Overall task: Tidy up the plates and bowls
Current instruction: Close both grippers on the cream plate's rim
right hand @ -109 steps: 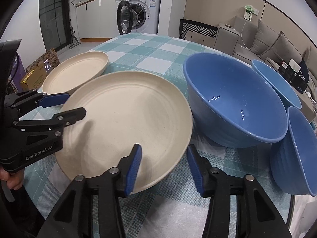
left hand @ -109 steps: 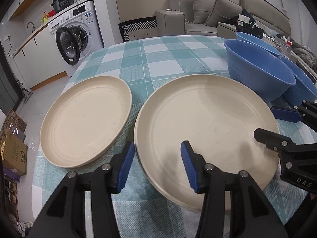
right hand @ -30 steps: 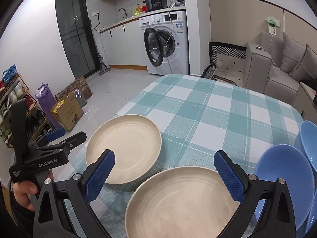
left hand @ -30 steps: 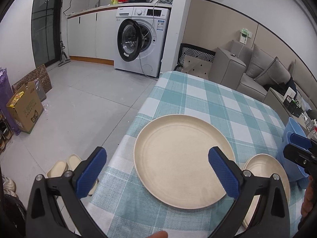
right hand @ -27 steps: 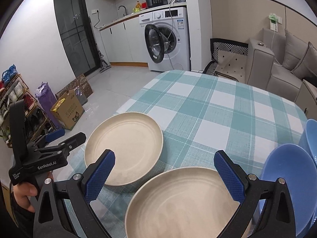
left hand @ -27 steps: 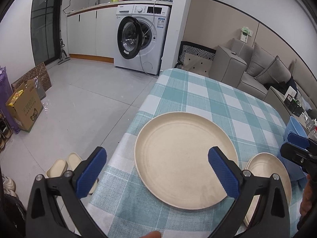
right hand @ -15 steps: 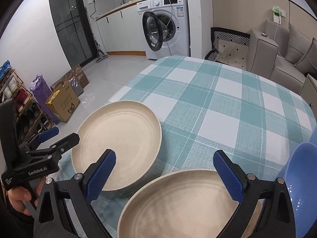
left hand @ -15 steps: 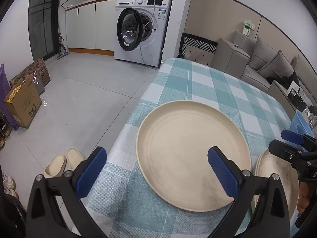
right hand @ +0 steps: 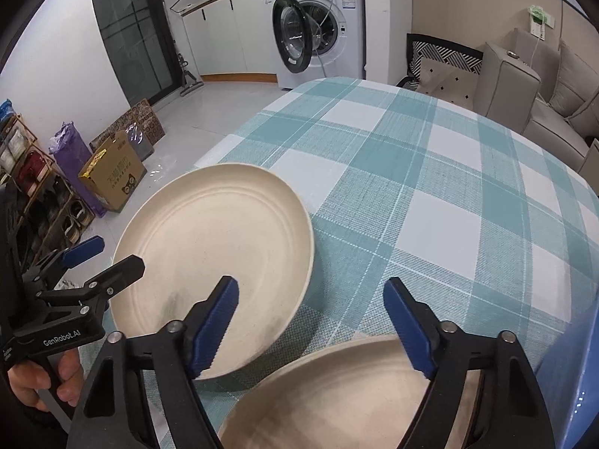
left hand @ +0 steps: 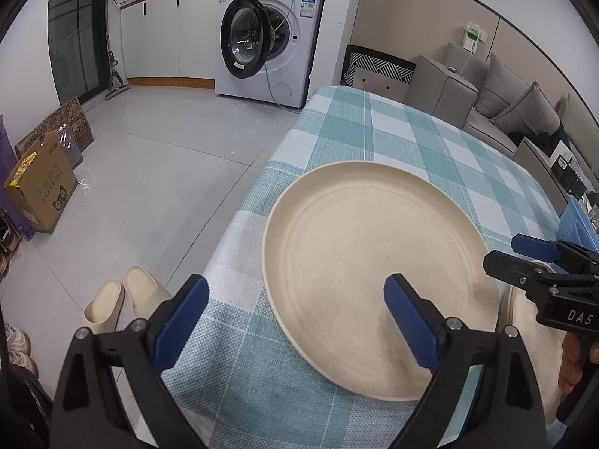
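**plate_stacker:** So where is everything right now? The left gripper (left hand: 295,323) hangs over the near edge of the cream plate (left hand: 374,269) sitting at the corner of the teal checked tablecloth (left hand: 404,142). Its jaws have just been closing a little but stand wide apart, one blue pad off the plate's left side over the cloth, the other above the plate's inside. Nothing is pinched.

**umi_fan:** Same story on the other side. The right gripper (right hand: 312,327) is spread open too, its jaws having just been closing, with its left pad over the rim of that first plate and its right pad above the second cream plate (right hand: 337,393), which lies just beside the first one, nearer the camera. Can't tell if the pads touch anything; looks like not.

**plate_stacker:** And the bowls?

**umi_fan:** Only a sliver of a blue bowl (right hand: 584,393) shows at the right edge, right by the second plate. A hand (right hand: 37,381) holds the left gripper's handle.
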`<state>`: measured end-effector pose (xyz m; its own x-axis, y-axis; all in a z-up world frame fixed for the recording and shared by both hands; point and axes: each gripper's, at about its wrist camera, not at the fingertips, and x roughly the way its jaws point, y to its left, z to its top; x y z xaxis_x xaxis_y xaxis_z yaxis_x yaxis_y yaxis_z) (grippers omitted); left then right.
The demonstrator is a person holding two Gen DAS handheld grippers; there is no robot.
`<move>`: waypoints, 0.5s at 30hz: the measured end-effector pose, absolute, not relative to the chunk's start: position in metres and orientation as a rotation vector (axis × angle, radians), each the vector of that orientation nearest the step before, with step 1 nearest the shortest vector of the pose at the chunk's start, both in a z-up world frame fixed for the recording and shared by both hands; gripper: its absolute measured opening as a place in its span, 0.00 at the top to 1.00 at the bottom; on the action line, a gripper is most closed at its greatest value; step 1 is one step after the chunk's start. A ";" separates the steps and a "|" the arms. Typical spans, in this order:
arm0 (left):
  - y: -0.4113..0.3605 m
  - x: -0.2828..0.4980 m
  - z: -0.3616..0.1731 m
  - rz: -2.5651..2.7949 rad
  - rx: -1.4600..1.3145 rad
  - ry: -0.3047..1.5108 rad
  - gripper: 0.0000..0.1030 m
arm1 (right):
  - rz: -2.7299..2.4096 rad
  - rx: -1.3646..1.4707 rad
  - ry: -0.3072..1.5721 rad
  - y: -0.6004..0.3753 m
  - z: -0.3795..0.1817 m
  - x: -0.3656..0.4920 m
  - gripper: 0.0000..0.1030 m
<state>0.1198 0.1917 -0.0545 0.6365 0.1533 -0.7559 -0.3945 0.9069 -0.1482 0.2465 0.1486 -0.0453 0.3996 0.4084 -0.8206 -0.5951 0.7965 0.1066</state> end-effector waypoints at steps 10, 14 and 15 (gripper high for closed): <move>0.192 0.119 -0.060 0.317 -0.303 0.848 0.22 | 0.656 -0.233 1.010 0.159 -0.061 0.252 0.42; 0.193 0.120 -0.064 0.317 -0.307 0.869 0.39 | 0.652 -0.250 1.018 0.162 -0.064 0.251 0.55; 0.193 0.121 -0.064 0.319 -0.305 0.871 0.46 | 0.649 -0.252 1.016 0.162 -0.064 0.251 0.55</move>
